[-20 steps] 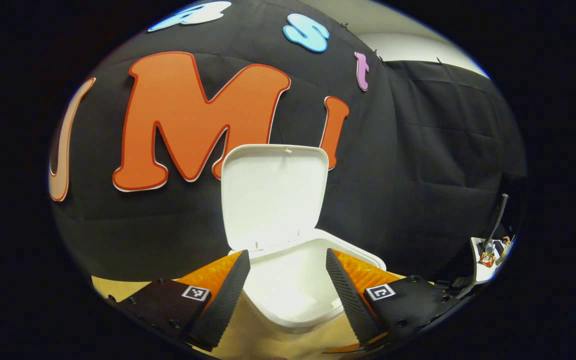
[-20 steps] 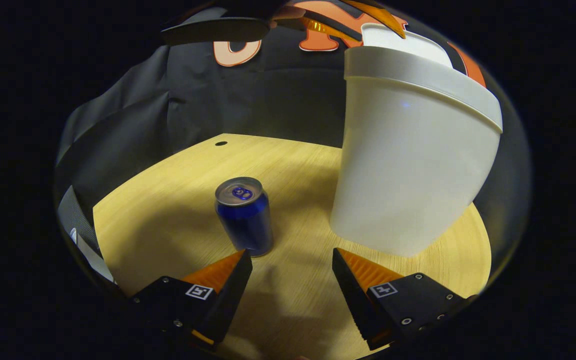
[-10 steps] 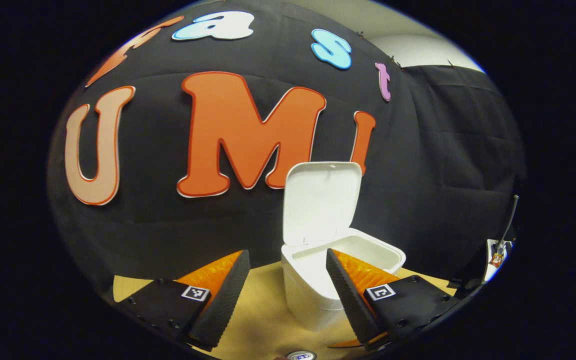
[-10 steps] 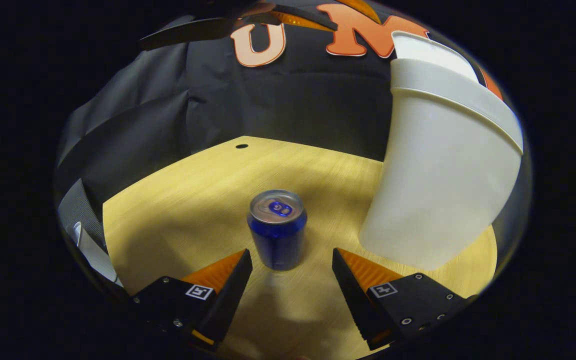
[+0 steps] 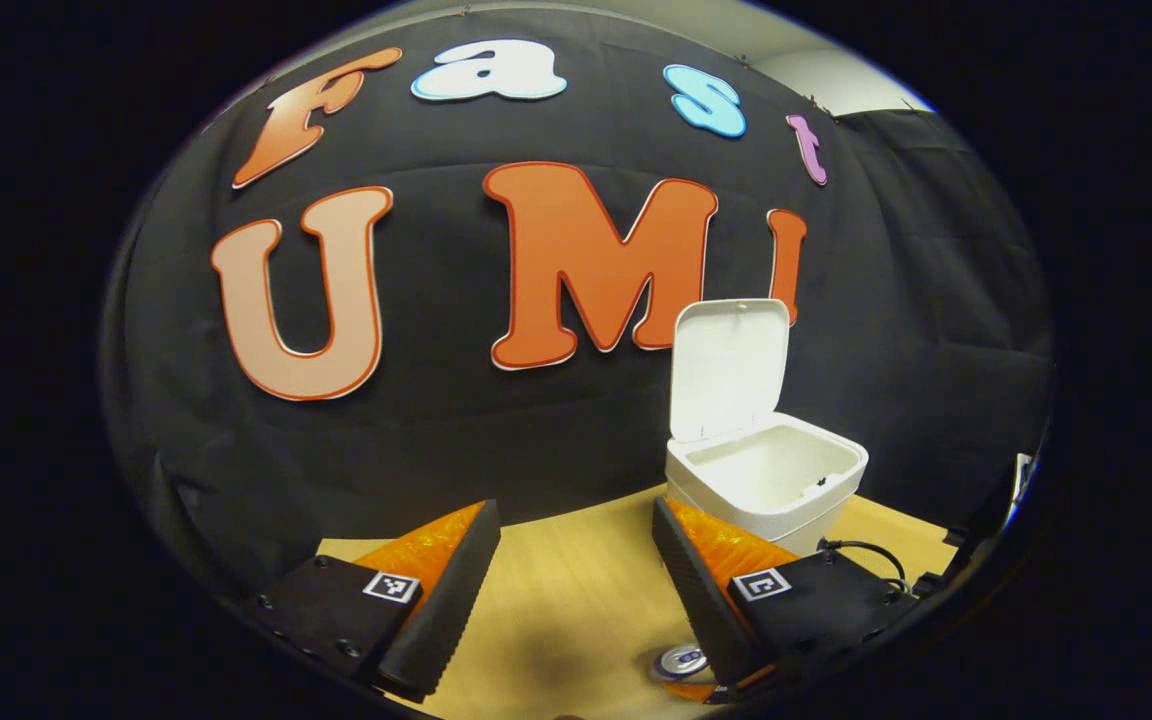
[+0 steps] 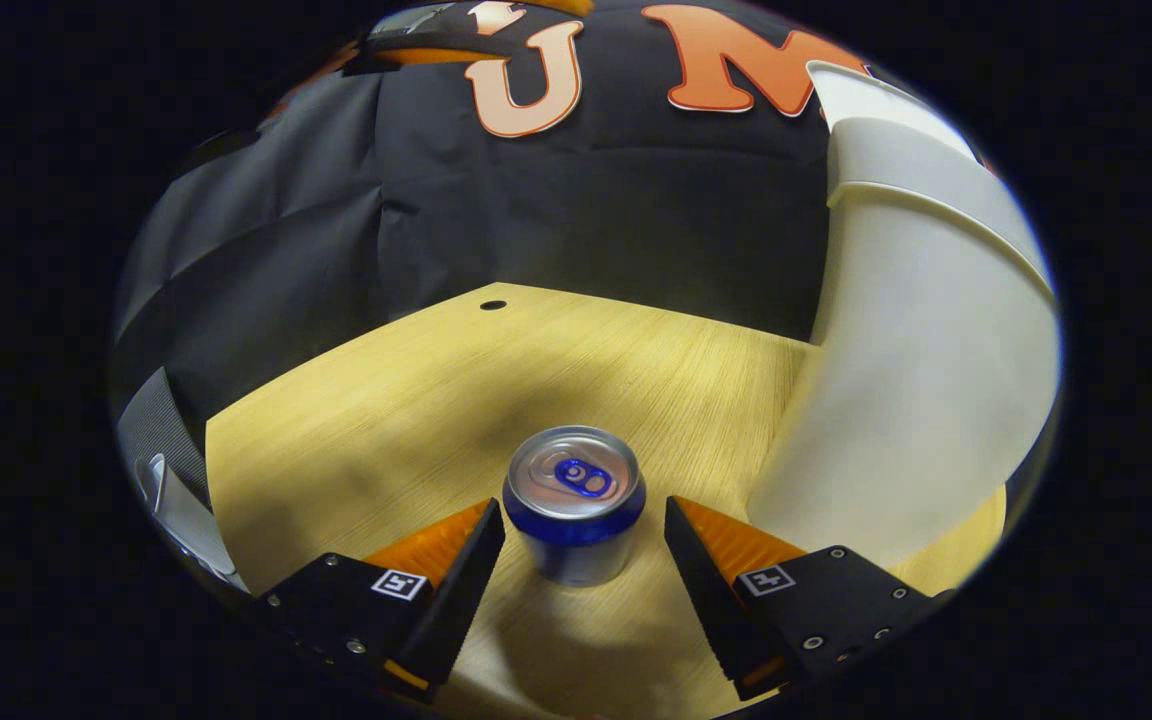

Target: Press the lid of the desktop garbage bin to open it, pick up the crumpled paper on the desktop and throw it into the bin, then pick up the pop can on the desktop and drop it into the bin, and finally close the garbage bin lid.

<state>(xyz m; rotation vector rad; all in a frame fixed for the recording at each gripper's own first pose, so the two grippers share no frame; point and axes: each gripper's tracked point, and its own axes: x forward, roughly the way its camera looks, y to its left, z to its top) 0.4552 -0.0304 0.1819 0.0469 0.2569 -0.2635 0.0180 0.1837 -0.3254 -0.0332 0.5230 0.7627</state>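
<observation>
In the right gripper view a blue pop can (image 6: 574, 505) stands upright on the wooden desktop (image 6: 416, 400), just between the tips of my open right gripper (image 6: 584, 535), whose fingers do not touch it. The white garbage bin (image 6: 921, 370) rises close on the right. In the left gripper view the bin (image 5: 766, 480) stands at the right with its lid (image 5: 728, 365) raised upright, its inside bare where visible. My left gripper (image 5: 576, 570) is open and holds nothing; the can's top (image 5: 681, 660) peeks beside its right finger.
A small round hole (image 6: 493, 304) marks the far part of the desktop. A black cable (image 5: 861, 550) loops near the bin's foot in the left gripper view. The booth's black cloth closes in behind the desktop.
My left gripper has pulled back and left from above the bin, which now looks smaller and farther right. My right gripper has moved in on the can, which now sits between its fingertips.
</observation>
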